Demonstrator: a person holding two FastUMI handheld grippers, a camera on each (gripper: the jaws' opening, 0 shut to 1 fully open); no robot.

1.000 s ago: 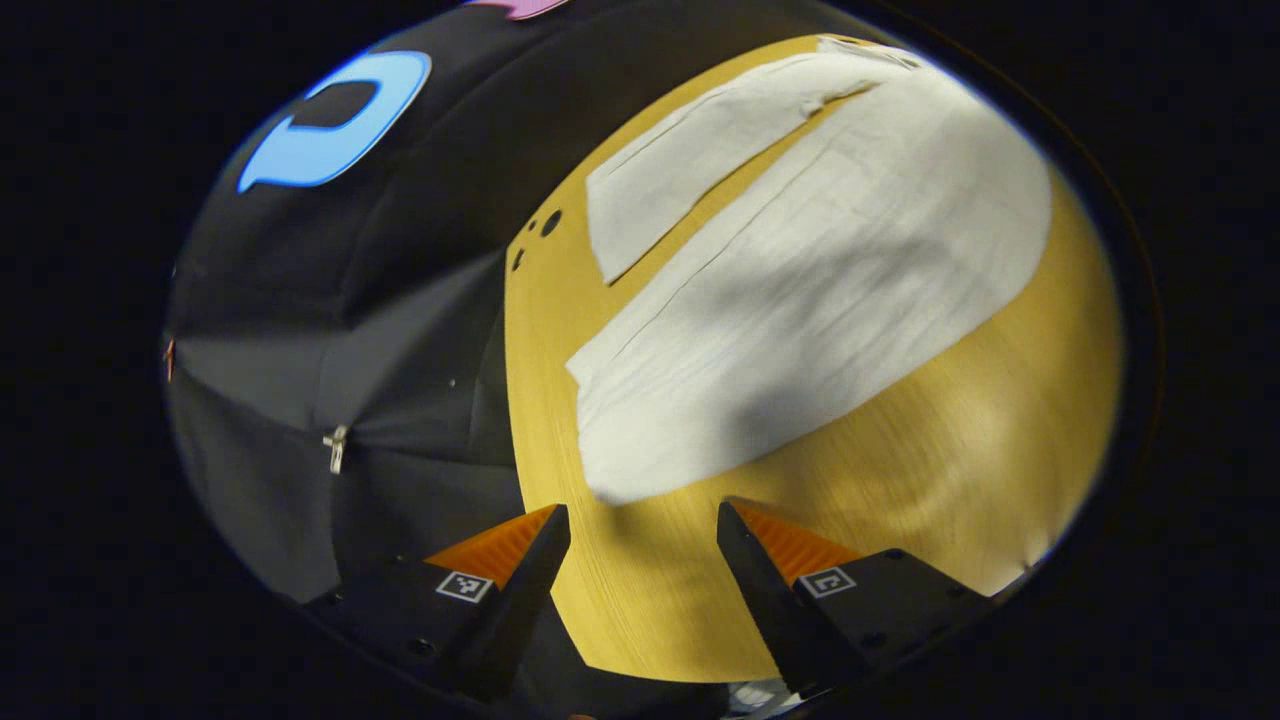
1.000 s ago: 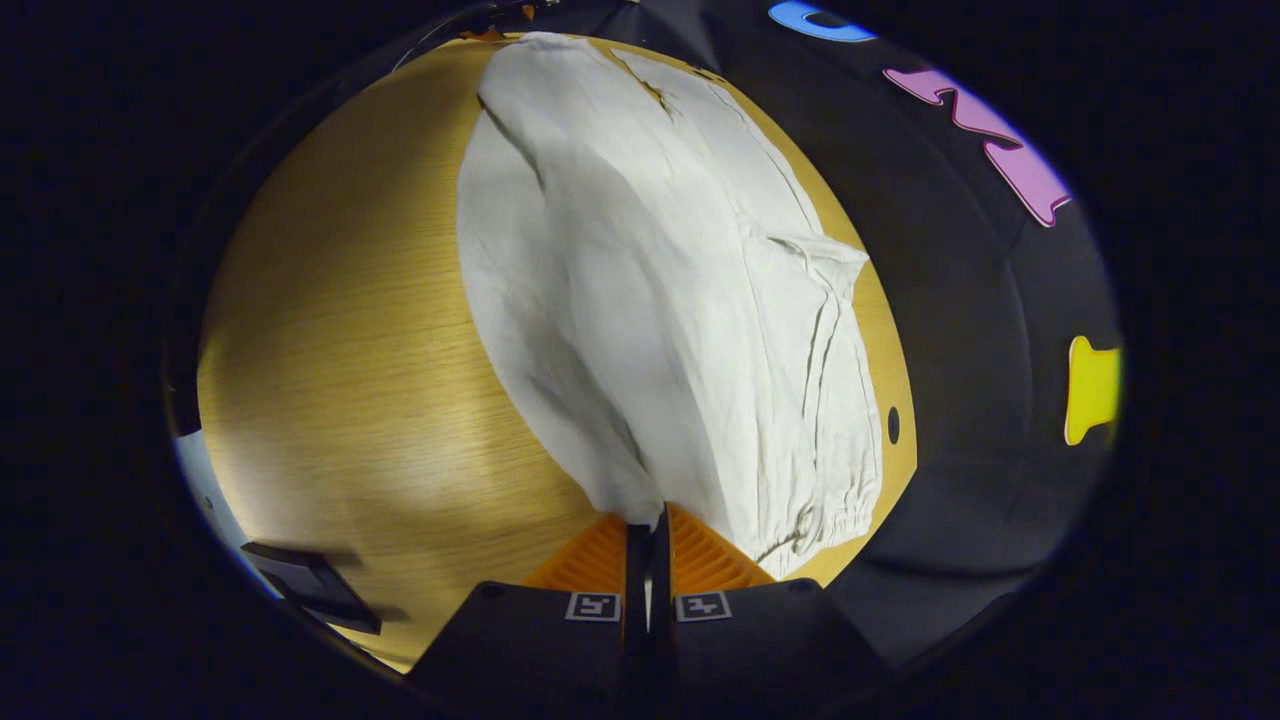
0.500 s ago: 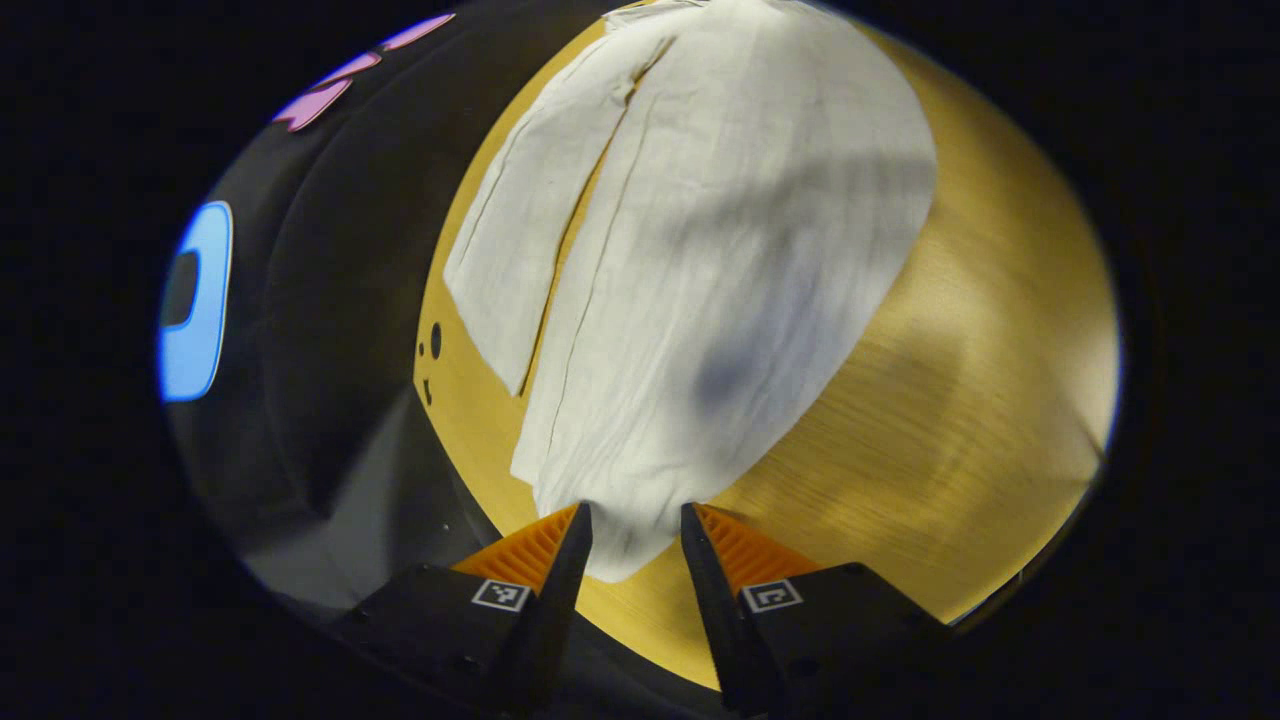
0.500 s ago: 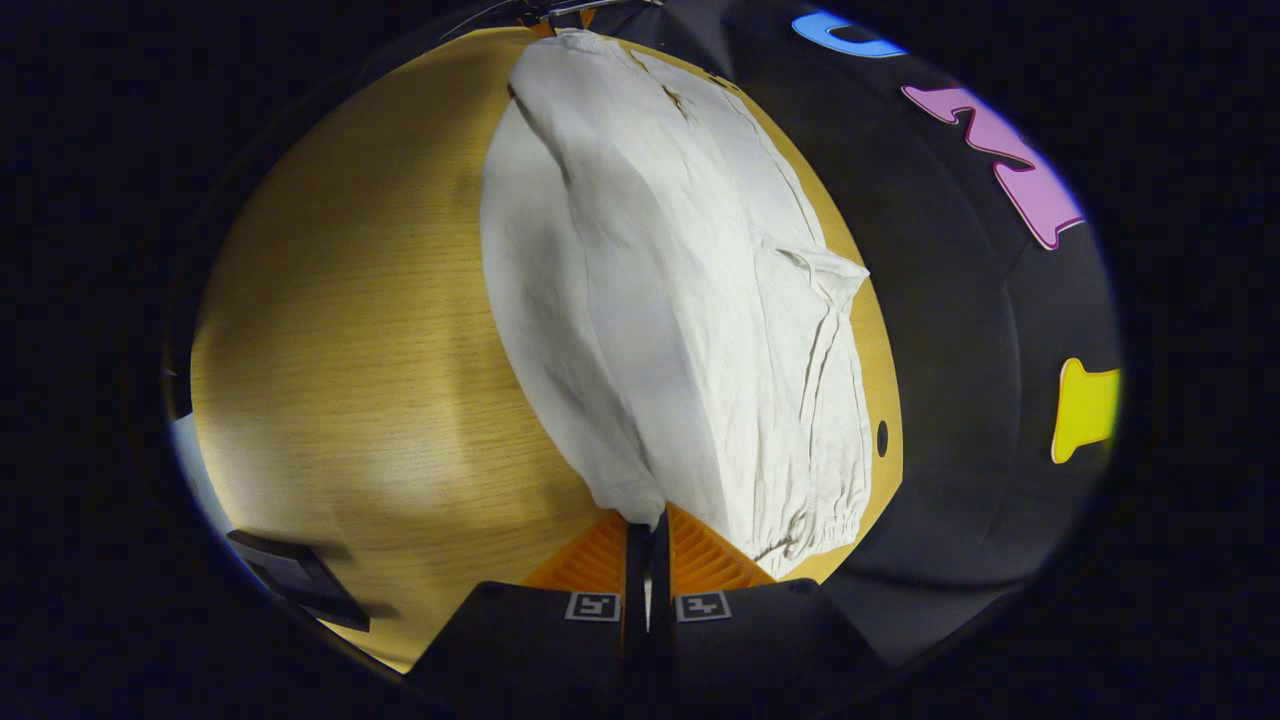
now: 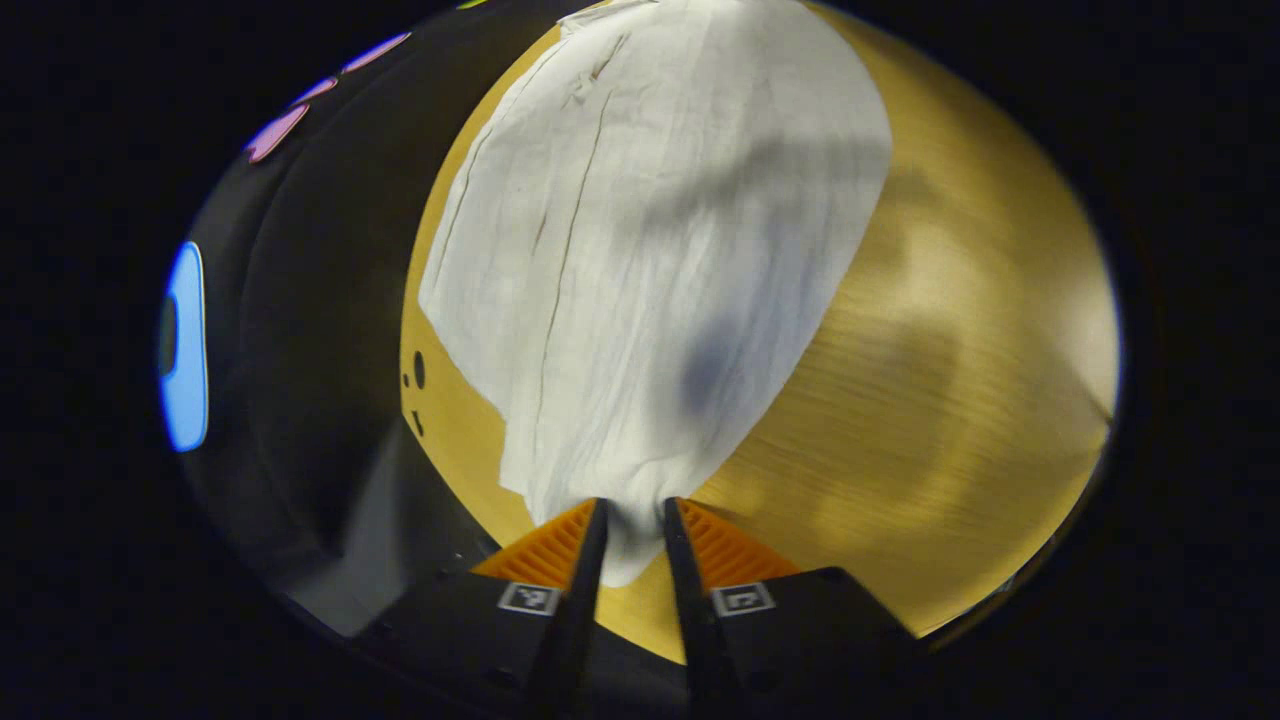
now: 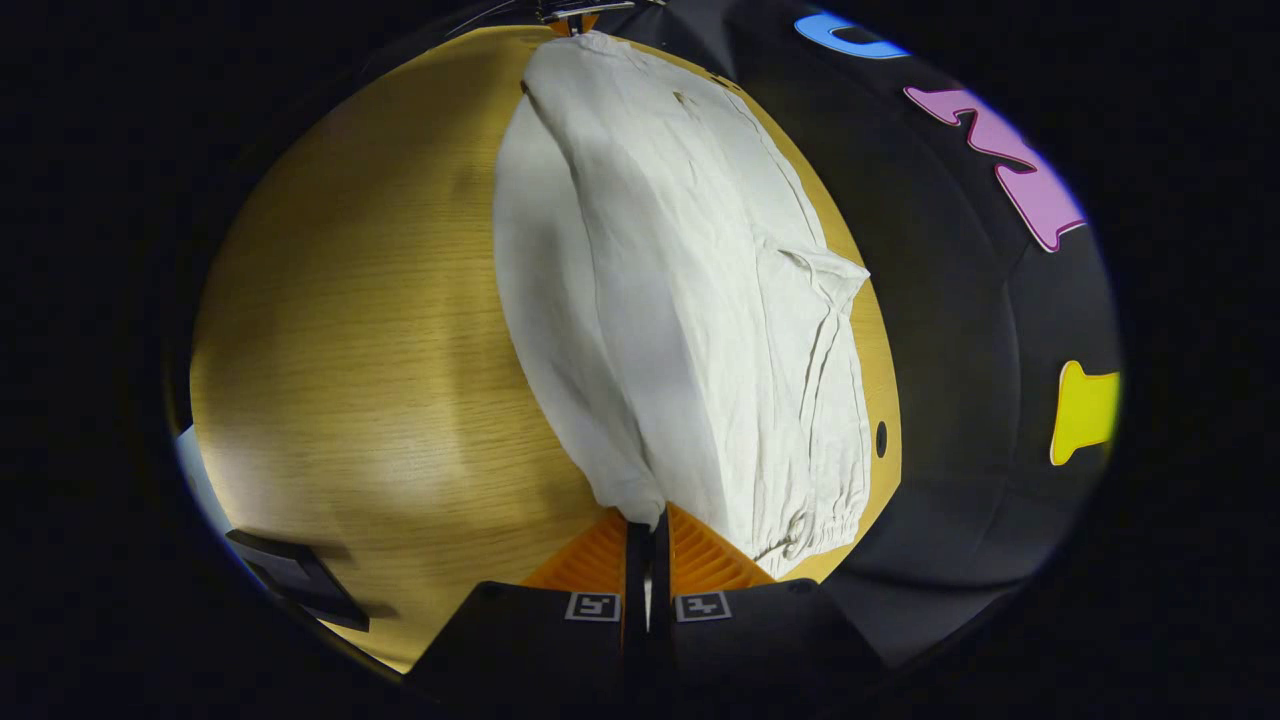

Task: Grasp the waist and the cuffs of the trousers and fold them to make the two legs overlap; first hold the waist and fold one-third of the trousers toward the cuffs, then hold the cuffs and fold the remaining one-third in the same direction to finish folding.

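White trousers (image 6: 700,300) lie lengthwise on a wooden table (image 6: 350,350), near its far edge. The right gripper (image 6: 647,530) pinches their waist corner; the left gripper (image 5: 632,520), narrowed, straddles a cuff corner.

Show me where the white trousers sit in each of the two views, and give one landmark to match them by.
Left gripper view: the trousers run from top centre down to the left tongs, one end lying between the fingers.
Right gripper view: they stretch from top centre to the bottom, right of middle, with one corner at the right tongs.
Shared landmark: the wooden table under them, beside the black cloth wall.
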